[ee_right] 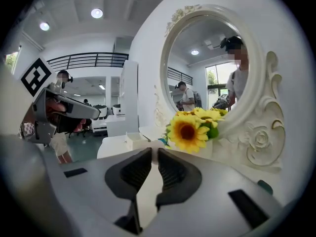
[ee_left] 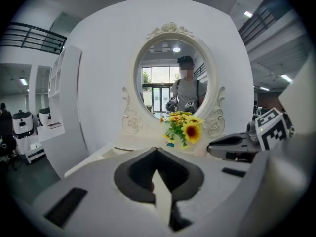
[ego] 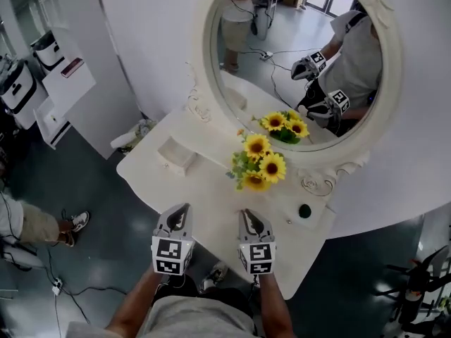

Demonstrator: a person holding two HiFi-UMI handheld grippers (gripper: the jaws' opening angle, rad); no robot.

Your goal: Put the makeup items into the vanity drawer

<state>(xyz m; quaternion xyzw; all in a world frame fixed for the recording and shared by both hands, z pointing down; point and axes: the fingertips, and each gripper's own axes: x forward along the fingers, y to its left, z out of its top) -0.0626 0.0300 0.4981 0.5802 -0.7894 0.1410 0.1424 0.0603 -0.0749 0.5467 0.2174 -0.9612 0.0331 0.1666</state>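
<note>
The white vanity table (ego: 211, 189) stands below an oval mirror (ego: 303, 55). A small dark green round item (ego: 304, 210) lies near the table's right end, showing as a teal edge (ee_right: 264, 186) in the right gripper view. No drawer shows in any view. My left gripper (ego: 185, 208) hangs over the table's front edge, shut and empty; its tips (ee_left: 157, 151) meet. My right gripper (ego: 246, 213) hovers beside it, and its jaws (ee_right: 153, 152) are closed to a thin slit with nothing between them. Each gripper sees the other: the right (ee_left: 232, 146), the left (ee_right: 74, 110).
A bunch of sunflowers (ego: 261, 162) stands mid-table in front of the mirror. A small white box (ego: 176, 153) sits at the table's left. A white cabinet (ego: 56, 90) stands on the floor at left, near a person's shoe (ego: 79, 221) and cables.
</note>
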